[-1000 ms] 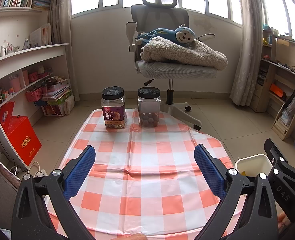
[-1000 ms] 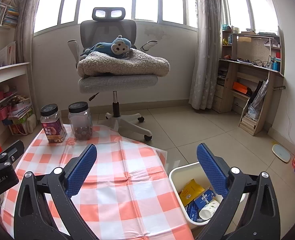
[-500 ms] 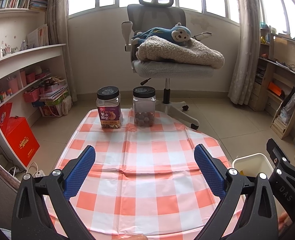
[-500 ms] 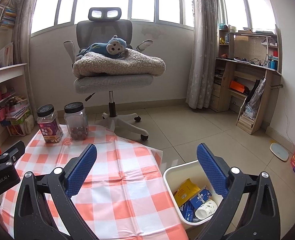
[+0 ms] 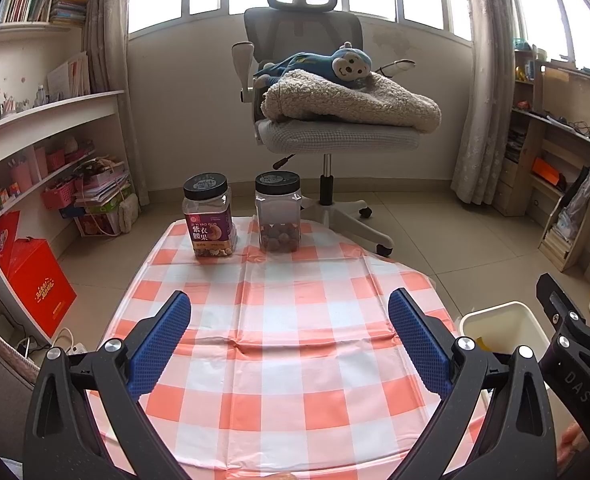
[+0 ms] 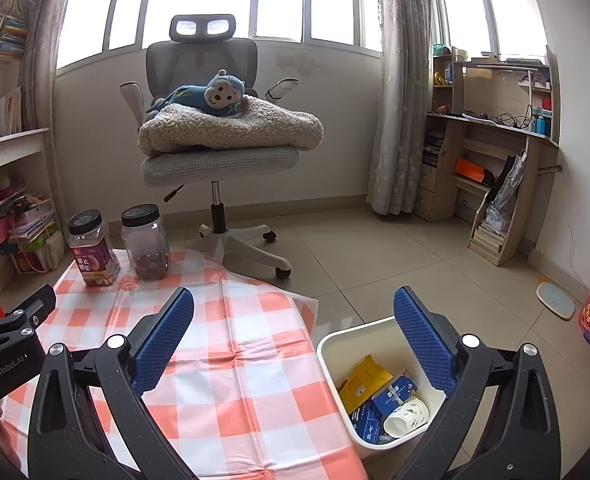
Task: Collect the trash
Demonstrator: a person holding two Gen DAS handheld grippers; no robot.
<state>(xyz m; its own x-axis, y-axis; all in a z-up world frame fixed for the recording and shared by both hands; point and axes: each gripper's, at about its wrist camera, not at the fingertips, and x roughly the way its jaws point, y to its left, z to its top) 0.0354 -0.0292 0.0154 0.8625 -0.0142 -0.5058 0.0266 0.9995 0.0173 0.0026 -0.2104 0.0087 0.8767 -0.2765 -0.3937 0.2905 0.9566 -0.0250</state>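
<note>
2 jars (image 5: 208, 216) (black lids), 1 bin (image 6: 335, 344), 1 chair (image 5: 327, 80).

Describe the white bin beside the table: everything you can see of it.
The bin is a cream-white, plastic-looking tub with rounded corners, open at the top and upright on the tiled floor, close against the right edge of the checked tablecloth. Inside lie a yellow packet, blue cartons and a white patterned paper cup on its side. The right gripper hangs open above it, touching nothing. In the left wrist view only its rim and inner wall show.
</note>
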